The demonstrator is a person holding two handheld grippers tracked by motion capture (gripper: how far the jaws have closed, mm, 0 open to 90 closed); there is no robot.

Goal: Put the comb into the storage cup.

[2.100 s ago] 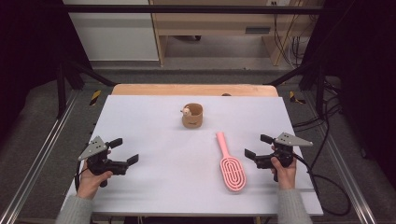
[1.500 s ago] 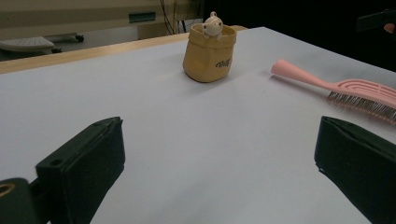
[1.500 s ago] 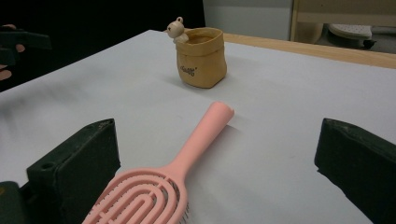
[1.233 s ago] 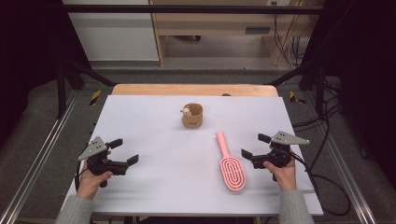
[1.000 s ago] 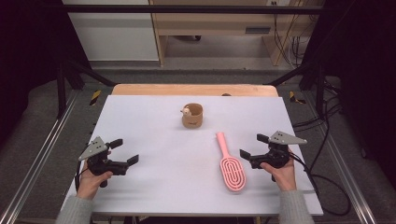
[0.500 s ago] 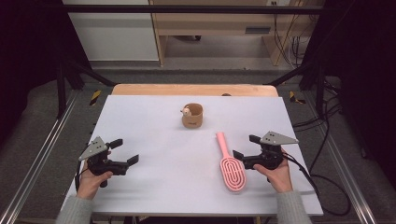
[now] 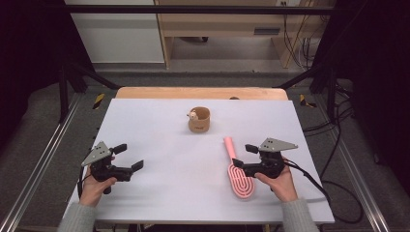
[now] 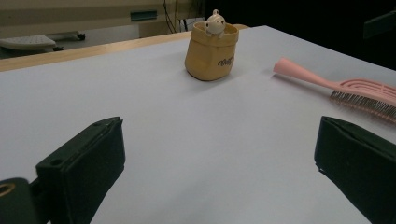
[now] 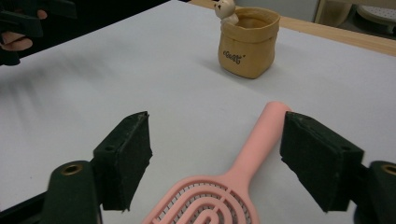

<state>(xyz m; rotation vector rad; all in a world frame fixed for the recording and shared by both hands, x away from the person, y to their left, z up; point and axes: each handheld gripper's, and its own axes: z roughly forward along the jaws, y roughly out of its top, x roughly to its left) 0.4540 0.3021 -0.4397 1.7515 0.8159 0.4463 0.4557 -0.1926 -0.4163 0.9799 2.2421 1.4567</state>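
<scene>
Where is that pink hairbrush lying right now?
In the high view the pink hairbrush lies flat on the table's right side, just left of the right tool, nearer than the tan cup.

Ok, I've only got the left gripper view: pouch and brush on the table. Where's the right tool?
Observer: The right tool is at the brush, jaws astride the neck where handle meets head.
Operator: Gripping it?
Observer: Not yet. In the right gripper view the jaws have just been closing, but both pads stand clear of the brush.
Operator: And where's my left tool?
Observer: High view: the left tool is near the table's front left corner, far from the brush.
</scene>
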